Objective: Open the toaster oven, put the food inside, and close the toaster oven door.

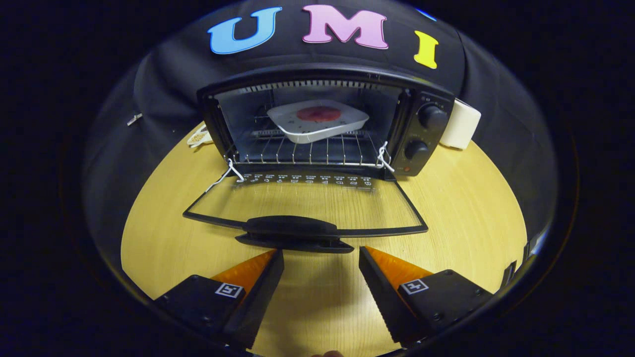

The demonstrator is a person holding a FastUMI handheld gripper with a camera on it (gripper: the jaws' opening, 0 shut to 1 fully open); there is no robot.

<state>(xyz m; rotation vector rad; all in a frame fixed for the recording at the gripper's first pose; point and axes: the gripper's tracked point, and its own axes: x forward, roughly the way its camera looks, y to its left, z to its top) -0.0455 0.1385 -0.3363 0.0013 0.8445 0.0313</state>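
A black toaster oven (419, 134) stands at the back of the round wooden table (461, 218). Its glass door (307, 208) lies folded down flat toward me, handle (292, 227) at the near edge. Inside, on the wire rack (302, 151), a white square plate (322, 130) holds a round red piece of food (318, 114). My gripper (321, 253) is open and holds nothing. Its fingertips hover just short of the door handle, one to each side of the handle's middle.
Two knobs (430, 116) sit on the oven's right panel. A white cylinder-like object (461, 124) stands behind the oven's right side. A small pale item (198, 136) lies at the oven's left. Bare tabletop stretches on both sides of the door.
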